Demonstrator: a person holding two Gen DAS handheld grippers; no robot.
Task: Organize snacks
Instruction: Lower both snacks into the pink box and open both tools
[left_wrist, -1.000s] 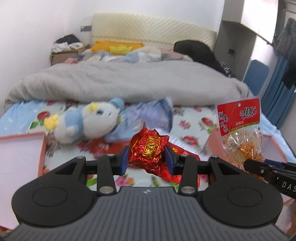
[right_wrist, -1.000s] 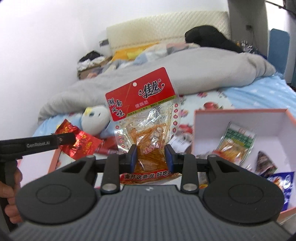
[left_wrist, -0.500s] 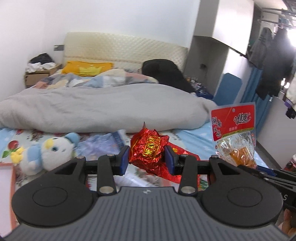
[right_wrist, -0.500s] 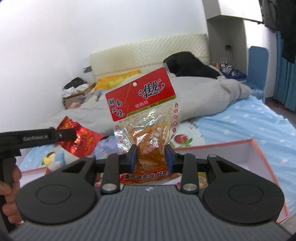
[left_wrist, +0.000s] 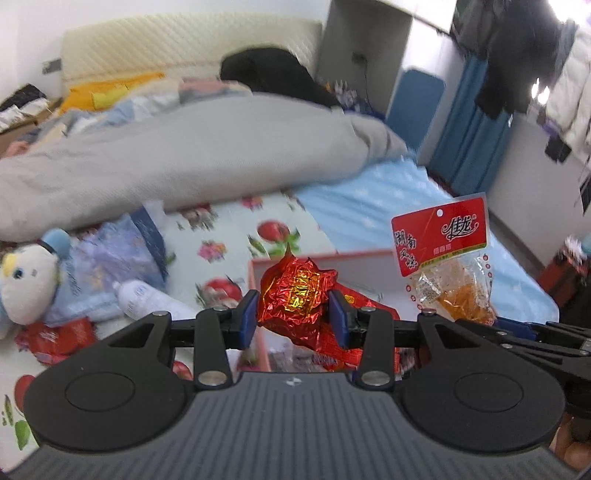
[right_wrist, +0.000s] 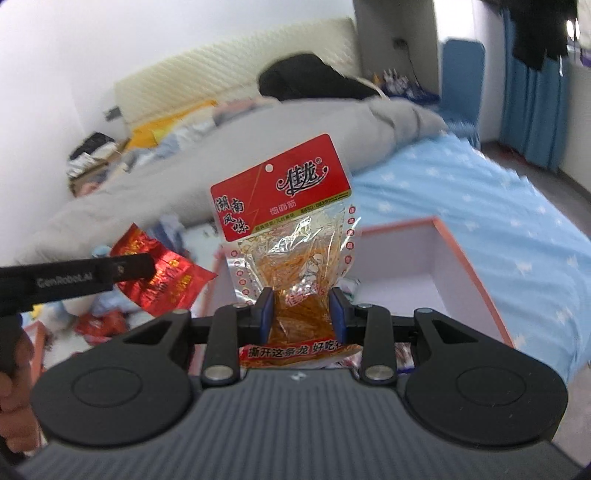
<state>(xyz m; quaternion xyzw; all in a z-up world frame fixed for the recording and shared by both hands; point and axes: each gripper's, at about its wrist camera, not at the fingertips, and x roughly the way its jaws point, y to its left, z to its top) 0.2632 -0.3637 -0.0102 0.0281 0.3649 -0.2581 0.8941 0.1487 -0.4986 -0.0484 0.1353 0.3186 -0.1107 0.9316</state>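
Snacks are both in the air above the pink box (right_wrist: 469, 258) on the bed: the left gripper (left_wrist: 293, 317) pinches a crinkly red foil packet (left_wrist: 295, 295), the right gripper (right_wrist: 301, 314) a clear noodle-strip bag (right_wrist: 291, 236). Both look light, soft and slippery; gripping the filled body seems safest.

My left gripper's (left_wrist: 293, 317) body hid most of the pink box (left_wrist: 354, 258) beneath it. The plush toy (left_wrist: 26, 273) was cut off at the left edge, and the grey duvet (left_wrist: 184, 158) was blurred.
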